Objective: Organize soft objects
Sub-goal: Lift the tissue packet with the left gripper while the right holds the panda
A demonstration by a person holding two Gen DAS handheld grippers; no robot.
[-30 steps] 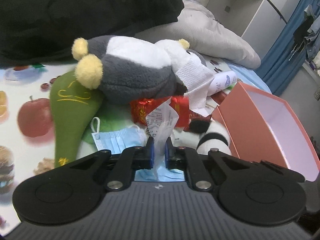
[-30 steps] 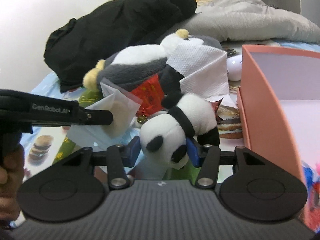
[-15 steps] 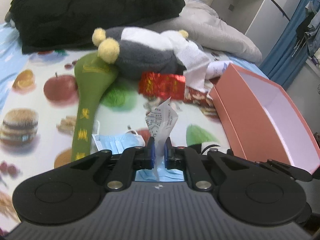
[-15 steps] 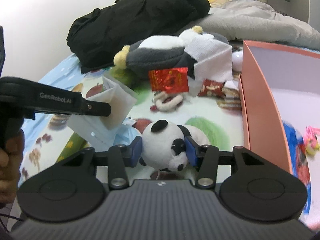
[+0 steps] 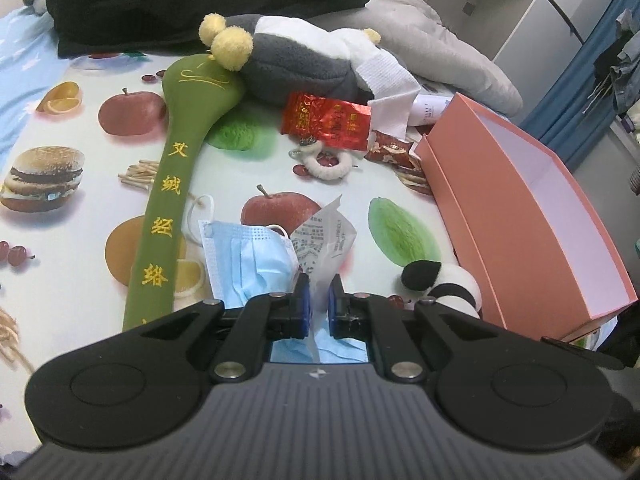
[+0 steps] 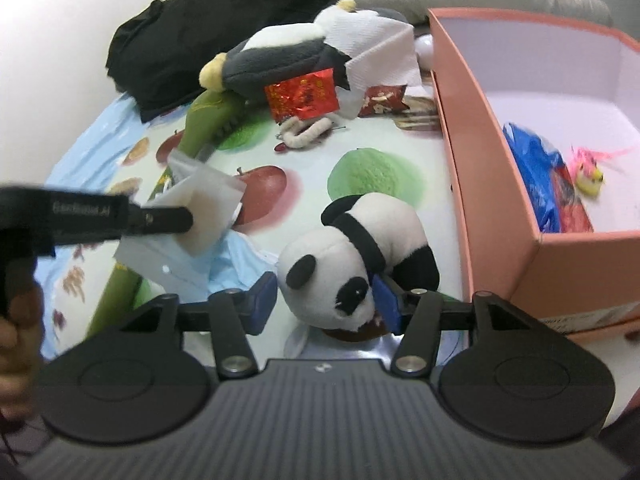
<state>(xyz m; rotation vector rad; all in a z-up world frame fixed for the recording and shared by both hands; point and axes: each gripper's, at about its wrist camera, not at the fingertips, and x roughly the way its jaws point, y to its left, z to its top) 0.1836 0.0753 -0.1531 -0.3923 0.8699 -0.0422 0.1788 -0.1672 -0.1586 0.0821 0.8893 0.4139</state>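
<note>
the left gripper (image 5: 319,300), low in the centre of its wrist view, is clamped on a crumpled clear printed packet (image 5: 325,240) that sticks up between its blue pads, above a blue face mask (image 5: 248,256) lying on the fruit-print sheet (image 5: 60,120). in the right wrist view the right gripper (image 6: 326,300) is opening around a panda plush (image 6: 352,256) low in the centre; the right pad touches the toy, the left pad stands clear. the pink box (image 6: 476,152) sits just right of the panda, with a blue bag (image 6: 532,168) inside. a grey-and-white plush (image 5: 296,60) and a long green pillow (image 5: 176,184) lie in the upper left.
</note>
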